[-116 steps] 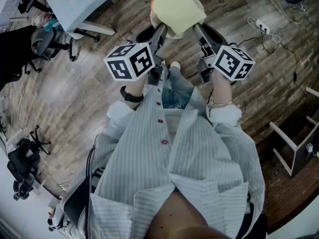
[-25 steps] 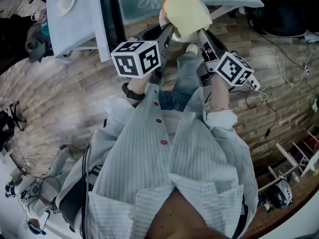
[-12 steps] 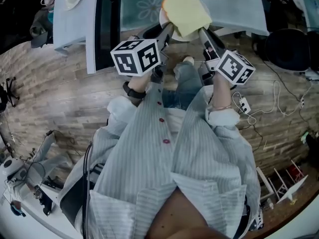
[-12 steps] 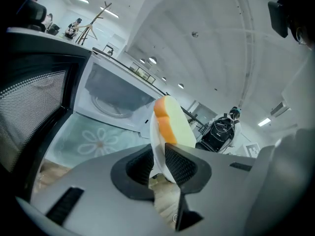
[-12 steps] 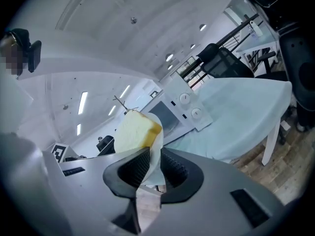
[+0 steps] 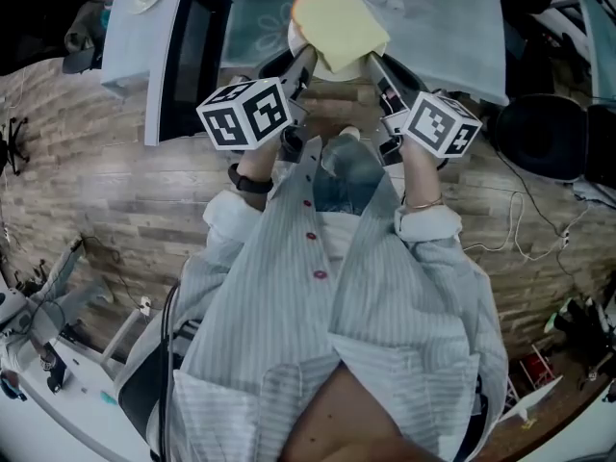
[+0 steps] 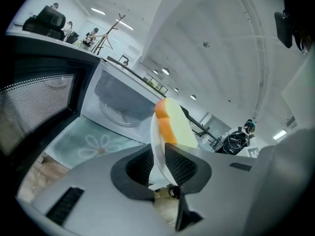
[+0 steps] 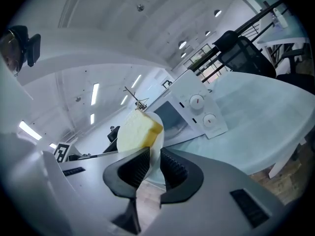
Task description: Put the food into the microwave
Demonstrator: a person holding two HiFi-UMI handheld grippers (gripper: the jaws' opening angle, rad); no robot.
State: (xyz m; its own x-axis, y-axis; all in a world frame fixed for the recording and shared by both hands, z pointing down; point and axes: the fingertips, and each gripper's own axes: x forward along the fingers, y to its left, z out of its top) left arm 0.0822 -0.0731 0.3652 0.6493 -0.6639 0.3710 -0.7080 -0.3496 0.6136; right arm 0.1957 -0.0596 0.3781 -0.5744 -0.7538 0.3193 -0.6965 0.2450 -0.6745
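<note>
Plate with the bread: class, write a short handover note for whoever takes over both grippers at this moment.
Left gripper: shut on the plate at its rim.
Right gripper: shut on the opposite rim.
The plate, with the bread on it, is in the air before the microwave, whose door stands open.
Done: plate picked up, door open.
Left: set plate inside, release both grippers, withdraw.
</note>
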